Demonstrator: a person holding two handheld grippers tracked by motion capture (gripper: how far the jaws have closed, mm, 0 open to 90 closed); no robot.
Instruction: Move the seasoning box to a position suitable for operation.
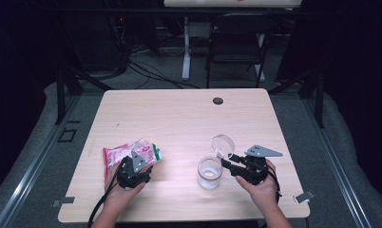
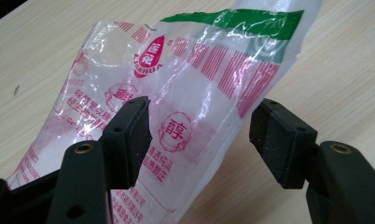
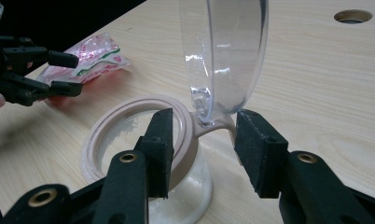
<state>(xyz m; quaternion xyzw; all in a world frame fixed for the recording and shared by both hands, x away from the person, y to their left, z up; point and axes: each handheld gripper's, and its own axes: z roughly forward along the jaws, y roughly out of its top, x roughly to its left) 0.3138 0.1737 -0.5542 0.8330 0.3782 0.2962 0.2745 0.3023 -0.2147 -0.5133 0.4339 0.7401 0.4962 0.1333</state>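
Evidently to pour, the left claw (image 2: 199, 135) sits released around the plastic bag (image 2: 185, 88), while the right claw (image 3: 202, 149), also released, straddles the jar's (image 3: 143, 154) open hinged lid (image 3: 223, 56).

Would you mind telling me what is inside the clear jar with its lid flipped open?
The jar holds a white powdery layer at its bottom, seen past the open lid. Its depth cannot be judged, as the rim hides part of it.

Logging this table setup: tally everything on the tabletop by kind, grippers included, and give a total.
Plastic bags: 1
Clear jars with a hinged lid: 1
Grippers: 2, the left gripper and the right gripper
Total: 4
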